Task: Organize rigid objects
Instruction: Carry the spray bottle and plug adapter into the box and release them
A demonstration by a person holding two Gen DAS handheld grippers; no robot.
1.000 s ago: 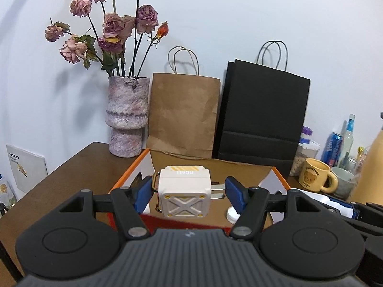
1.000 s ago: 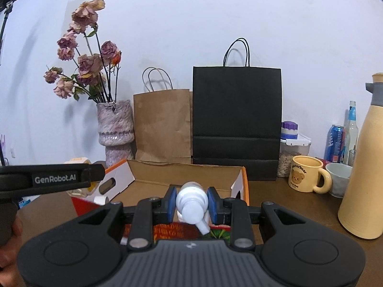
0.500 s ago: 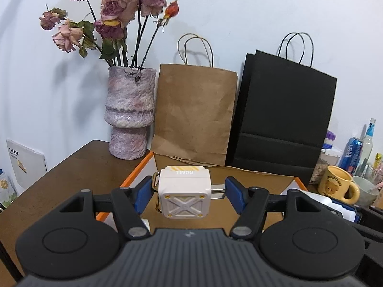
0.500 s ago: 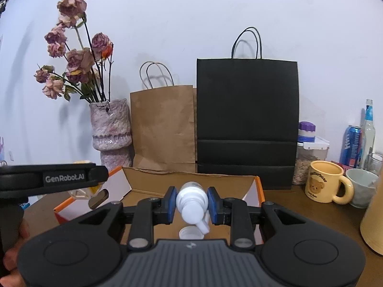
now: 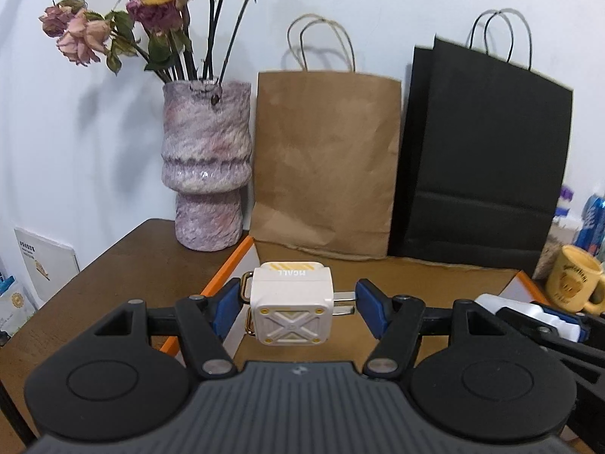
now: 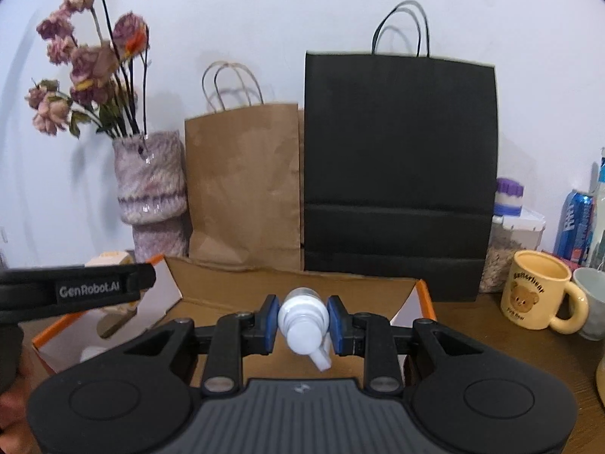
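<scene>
My left gripper (image 5: 298,302) is shut on a white cube charger (image 5: 291,308) with yellow trim and metal prongs, held above the open cardboard box (image 5: 416,276). My right gripper (image 6: 303,321) is shut on a white pump bottle (image 6: 304,321), nozzle pointing toward the camera, above the same box (image 6: 295,287). The right gripper and its bottle show at the right edge of the left wrist view (image 5: 529,314). The left gripper's arm (image 6: 75,291) crosses the left of the right wrist view.
A pink vase (image 5: 206,166) of dried roses, a brown paper bag (image 5: 325,166) and a black paper bag (image 5: 484,159) stand behind the box against the wall. A yellow bear mug (image 6: 537,295), a pale cup, cans and a jar stand at the right.
Both grippers have moved forward over the box toward the bags, each still holding its object; the bags and vase look larger.
</scene>
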